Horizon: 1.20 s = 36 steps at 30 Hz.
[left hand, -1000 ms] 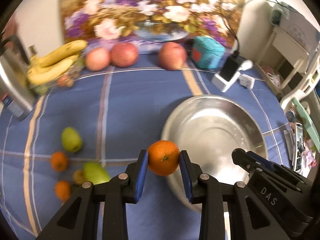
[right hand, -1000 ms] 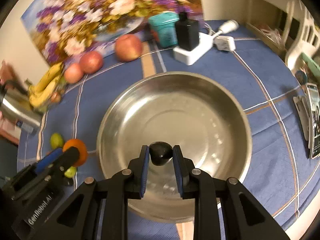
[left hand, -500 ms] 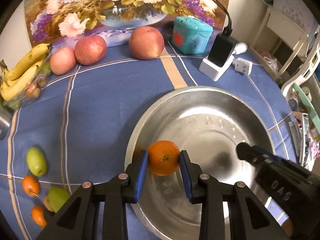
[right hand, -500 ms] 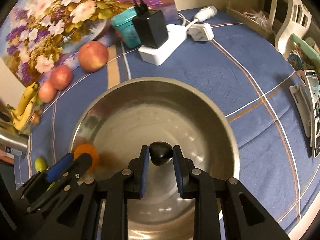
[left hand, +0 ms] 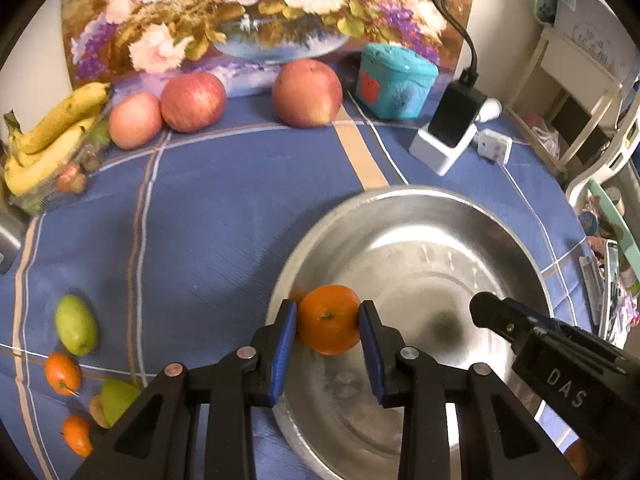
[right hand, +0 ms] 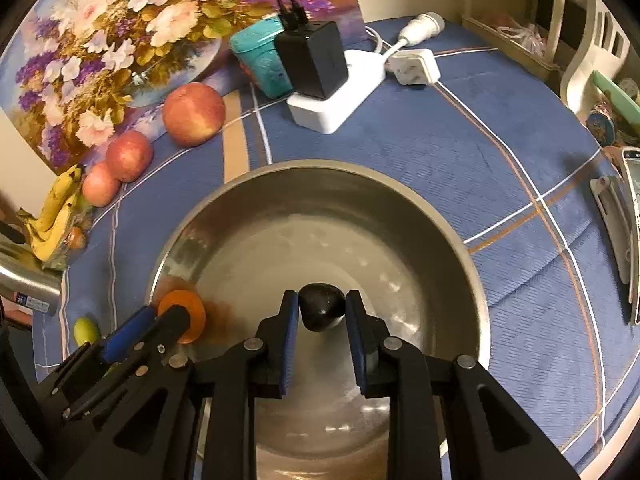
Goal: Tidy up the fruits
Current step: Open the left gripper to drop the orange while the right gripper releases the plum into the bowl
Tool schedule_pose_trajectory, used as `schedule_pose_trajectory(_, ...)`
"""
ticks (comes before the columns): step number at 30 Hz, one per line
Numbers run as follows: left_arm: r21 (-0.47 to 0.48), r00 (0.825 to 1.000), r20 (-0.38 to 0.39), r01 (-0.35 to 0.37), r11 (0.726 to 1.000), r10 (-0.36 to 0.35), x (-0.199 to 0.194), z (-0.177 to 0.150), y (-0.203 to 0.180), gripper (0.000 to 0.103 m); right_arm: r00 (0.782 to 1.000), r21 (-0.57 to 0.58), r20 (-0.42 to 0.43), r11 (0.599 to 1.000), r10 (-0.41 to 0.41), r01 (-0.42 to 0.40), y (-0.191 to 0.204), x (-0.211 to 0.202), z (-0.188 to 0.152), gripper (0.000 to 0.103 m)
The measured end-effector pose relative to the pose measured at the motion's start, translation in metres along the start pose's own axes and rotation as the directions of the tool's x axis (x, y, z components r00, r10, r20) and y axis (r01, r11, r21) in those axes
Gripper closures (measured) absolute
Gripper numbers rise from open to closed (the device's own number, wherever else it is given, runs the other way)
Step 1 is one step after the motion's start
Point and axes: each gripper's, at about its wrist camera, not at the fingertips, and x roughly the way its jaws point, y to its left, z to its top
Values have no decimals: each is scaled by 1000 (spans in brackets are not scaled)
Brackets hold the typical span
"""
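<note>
My left gripper (left hand: 329, 320) is shut on an orange mandarin (left hand: 329, 319) and holds it over the left inner side of a wide steel bowl (left hand: 404, 200). My right gripper (right hand: 322, 307) is shut on a small dark, almost black fruit (right hand: 321, 306) above the middle of the same bowl (right hand: 320, 168). In the right wrist view the left gripper (right hand: 170, 322) enters from the lower left with its mandarin (right hand: 188, 312). In the left wrist view the right gripper's black fingertip (left hand: 486, 312) pokes in from the right. The bowl's floor is bare.
On the blue checked cloth lie three apples (left hand: 307, 92) and bananas (left hand: 52, 136) at the back left, green fruits (left hand: 76, 330) and small mandarins (left hand: 62, 372) at the front left. A teal tin (left hand: 394, 80), a charger block on a white dock (left hand: 450, 128) and a flower painting stand behind the bowl.
Both grippers have moved from the bowl's near-left rim to over its inside and sunk a little, each still carrying its fruit. Grips are unchanged.
</note>
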Motion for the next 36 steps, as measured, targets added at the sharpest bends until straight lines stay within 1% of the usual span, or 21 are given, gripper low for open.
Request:
schedule_pose_trajectory(4, 13, 1000, -5, -3, 1000, 3, 1, 0, -1, 69, 1000, -20, -5, 1000, 12, -12, 6, 1, -1, 78)
schedule_pose_trajectory(7, 28, 1000, -24, 0, 1000, 1, 5, -2, -5, 69, 1000, -25, -6, 1000, 8, -8, 8, 1, -1, 78)
schedule_pose_trajectory(11, 56, 1000, -26, -12, 998, 14, 8, -4, -11, 69, 1000, -16, -1, 1000, 2, -2, 4, 0, 1, 78)
schedule_pose_trajectory(15, 30, 1000, -26, 6, 1000, -5, 8, -4, -8, 68, 1000, -12, -5, 1000, 0, 0, 3, 0, 1, 78)
schedule_pose_trajectory(20, -11, 998, -23, 54, 998, -54, 6, -3, -3, 66, 1000, -17, 2, 1000, 1, -1, 5, -1, 1, 78)
schedule_pose_trajectory(23, -22, 998, -20, 66, 998, -67, 7, -4, -2, 62, 1000, -18, 2, 1000, 0, 0, 5, -2, 0, 78)
schedule_pose_trajectory(27, -53, 995, -41, 91, 994, -94, 9, -5, 1, 51, 1000, -12, -4, 1000, -15, 15, 3, 0, 0, 75)
schedule_pose_trajectory(28, -66, 993, -43, 108, 992, -111, 10, -5, 3, 49, 1000, -11, -3, 1000, -18, 18, 2, -1, 0, 75)
schedule_pose_trajectory(31, -74, 992, -37, 121, 990, -124, 8, -6, 5, 46, 1000, -3, -1, 1000, -18, 18, 1, -2, 1, 75)
schedule_pose_trajectory(36, -63, 992, -25, 125, 990, -127, 7, -8, 4, 46, 1000, -8, 1, 1000, -21, 21, 1, -2, 0, 75)
